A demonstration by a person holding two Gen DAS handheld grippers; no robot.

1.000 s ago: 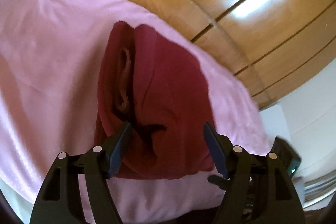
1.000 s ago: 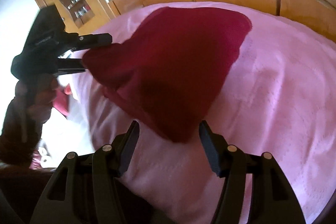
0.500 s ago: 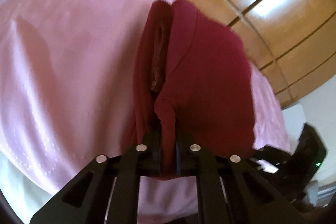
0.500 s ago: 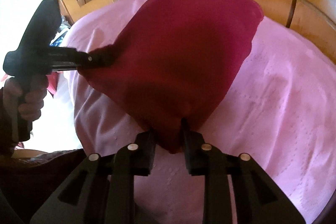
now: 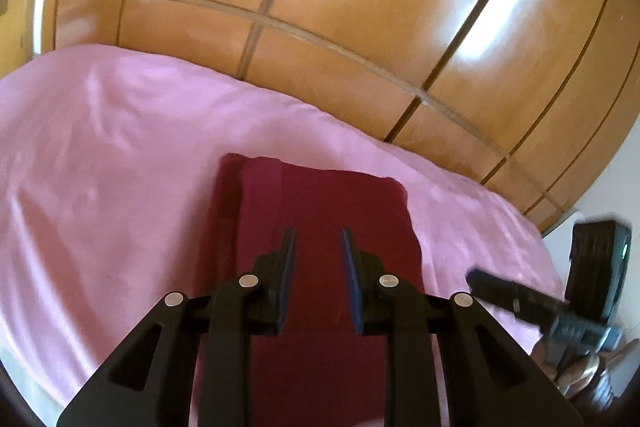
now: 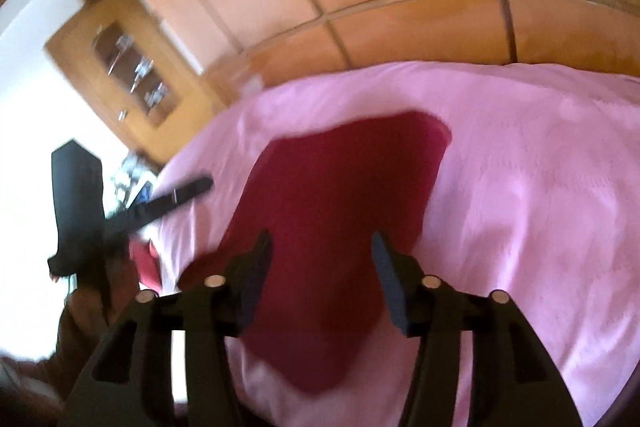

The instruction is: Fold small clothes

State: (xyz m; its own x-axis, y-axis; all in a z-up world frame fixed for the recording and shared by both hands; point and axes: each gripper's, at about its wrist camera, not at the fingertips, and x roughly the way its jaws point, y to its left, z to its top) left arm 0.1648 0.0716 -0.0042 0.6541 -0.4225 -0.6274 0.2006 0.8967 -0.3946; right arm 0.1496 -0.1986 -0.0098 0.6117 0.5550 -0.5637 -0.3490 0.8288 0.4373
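Note:
A dark red garment (image 5: 320, 199) lies folded flat on the pink bedcover (image 5: 120, 155). It also shows in the right wrist view (image 6: 344, 195). My left gripper (image 5: 318, 239) is open and empty, held just above the garment's near part. My right gripper (image 6: 320, 243) is open and empty, above the garment's near edge. The right gripper shows at the right of the left wrist view (image 5: 520, 299), and the left gripper at the left of the right wrist view (image 6: 172, 203).
A wooden wardrobe (image 5: 360, 7) stands behind the bed. A wooden glass-door cabinet (image 6: 120, 67) stands at the far left in the right wrist view. Another red cloth (image 6: 146, 263) lies off the bed's left edge. The pink bedcover (image 6: 540, 187) spreads to the right.
Both grippers were shut on the red garment half a second ago; now both have opened and let it go. The garment now lies flat on the bedcover and the grippers have pulled back.

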